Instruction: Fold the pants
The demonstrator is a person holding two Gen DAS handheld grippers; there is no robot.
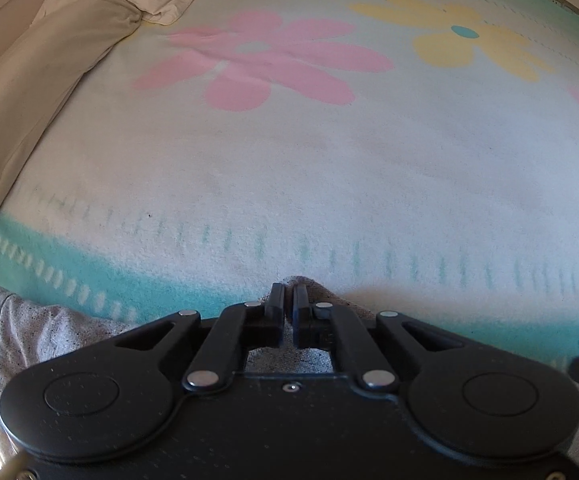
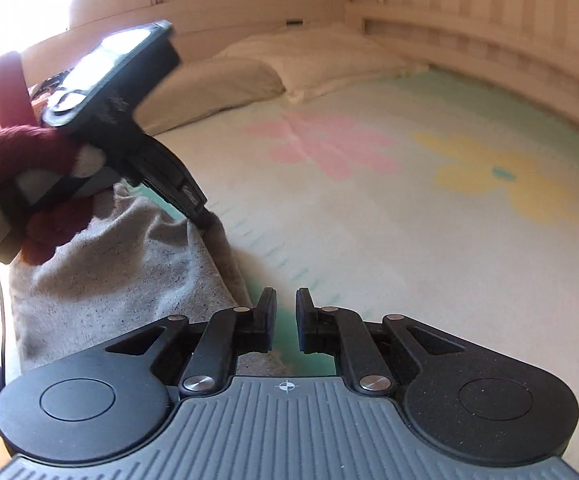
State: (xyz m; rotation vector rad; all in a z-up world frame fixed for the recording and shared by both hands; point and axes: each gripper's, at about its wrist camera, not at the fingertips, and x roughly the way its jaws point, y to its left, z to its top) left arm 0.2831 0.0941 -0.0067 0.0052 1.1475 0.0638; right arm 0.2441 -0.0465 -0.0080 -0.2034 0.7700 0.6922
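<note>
Pinching a raised corner of the grey pants (image 1: 49,344), the left gripper (image 1: 288,300) is pointing steeply down with its jaws closed tight on the fabric, a small peak of cloth poking out past its tips. From the other side the same tool (image 2: 205,216) is showing as a dark body in a person's hand in a dark red sleeve (image 2: 29,184), its nose biting into the top of the bunched cloth. Just beside it, the right gripper (image 2: 286,308) is hovering with a narrow gap between its jaws and nothing in it; only the blanket is showing through. The pants are lying heaped at the near edge of the bed, on the teal border of the flowered blanket (image 2: 369,240), well apart from the two pillows (image 2: 217,84) at the far edge. Judging by that crumpled heap, the folding is barely starting: the garment is not yet spread flat, and every fold is seemingly left to do.
</note>
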